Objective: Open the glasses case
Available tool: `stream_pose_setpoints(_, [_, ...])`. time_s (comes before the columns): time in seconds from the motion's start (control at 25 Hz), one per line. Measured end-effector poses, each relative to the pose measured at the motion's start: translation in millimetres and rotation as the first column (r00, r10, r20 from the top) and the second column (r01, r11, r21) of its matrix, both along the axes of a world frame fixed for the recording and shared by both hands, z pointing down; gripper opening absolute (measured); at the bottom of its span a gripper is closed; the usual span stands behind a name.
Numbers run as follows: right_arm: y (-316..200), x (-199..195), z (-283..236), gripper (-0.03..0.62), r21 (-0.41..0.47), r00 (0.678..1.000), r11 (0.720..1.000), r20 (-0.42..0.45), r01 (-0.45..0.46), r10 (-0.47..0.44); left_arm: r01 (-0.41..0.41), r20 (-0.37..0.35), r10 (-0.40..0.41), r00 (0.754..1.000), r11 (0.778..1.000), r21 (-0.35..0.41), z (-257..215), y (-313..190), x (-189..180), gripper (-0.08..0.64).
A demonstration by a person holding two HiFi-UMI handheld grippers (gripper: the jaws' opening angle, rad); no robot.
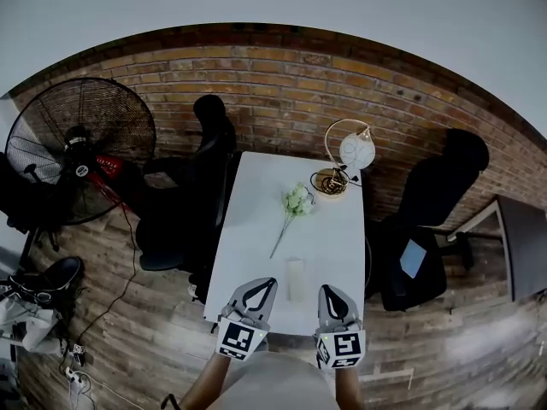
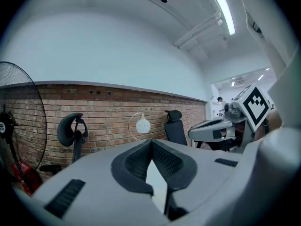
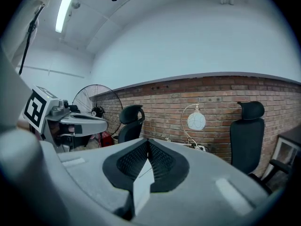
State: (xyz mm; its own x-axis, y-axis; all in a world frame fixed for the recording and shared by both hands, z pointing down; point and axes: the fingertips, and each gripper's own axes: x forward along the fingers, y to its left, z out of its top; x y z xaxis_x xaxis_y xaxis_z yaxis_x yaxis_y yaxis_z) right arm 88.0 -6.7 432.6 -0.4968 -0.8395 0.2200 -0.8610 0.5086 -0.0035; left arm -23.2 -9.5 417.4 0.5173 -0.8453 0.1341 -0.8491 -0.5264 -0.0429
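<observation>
1. On the white counter [image 1: 256, 229], close to its near edge, lies the glasses case [image 1: 295, 278]. It is small and pale. It lies flat, with its long side pointing away from the person.
2. Farther back on the counter I see a green and white flower [image 1: 296, 202] and a gold lamp [image 1: 346, 156] with a round shade. Both are well apart from the case.
3. The left hand-held gripper [image 1: 270, 284] hangs over the near edge of the counter, just to the left of the case. Its two jaws are pressed together at the tips, and nothing is between them.
4. The right hand-held gripper [image 1: 327, 290] hangs just to the right of the case. Its jaws are pressed together too, and they hold nothing.
5. Neither one touches the case. The case sits between the two of them, a little way ahead of their tips.
6. The case looks closed to me, but it is too small for me to see where the lid meets the bottom.
7. So I think the job has not really begun. No part of it is done yet.
8. All of it is left to do. My guess is that the jaws must come apart first. Then one hand-held gripper can hold the bottom of the case, and the other can lift the lid.
9. The case looks light and the counter looks smooth, so I think it could slide away if it gets pushed from one side only.
</observation>
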Motion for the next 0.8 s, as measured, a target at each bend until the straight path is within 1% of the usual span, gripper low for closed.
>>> stream_pose_setpoints(0.08, [-10,-5,2,0.006,-0.006,1.0,1.0,-0.01,-0.009,0.009,-0.021,0.007,0.02,1.0,1.0,0.01,1,-12,-5,0.004])
stream_pose_setpoints(0.24, [-25,-10,11,0.006,-0.035,0.998,0.998,-0.026,-0.051,0.05,-0.041,-0.026,0.04,0.999,0.999,-0.028,13,-30,-11,0.005])
stream_pose_setpoints(0.52, [-51,-22,22,0.006,-0.06,0.994,0.993,-0.046,-0.101,0.098,-0.088,-0.05,0.085,0.995,0.995,-0.042,25,-60,-22,0.004])
stream_pose_setpoints(0.68, [-63,-28,28,0.006,-0.067,0.991,0.99,-0.064,-0.125,0.121,-0.117,-0.055,0.114,0.992,0.992,-0.049,33,-73,-25,0.005])
stream_pose_setpoints(0.8, [-71,-28,39,0.006,-0.088,0.986,0.984,-0.081,-0.152,0.145,-0.147,-0.051,0.144,0.988,0.987,-0.061,43,-81,-25,0.004])
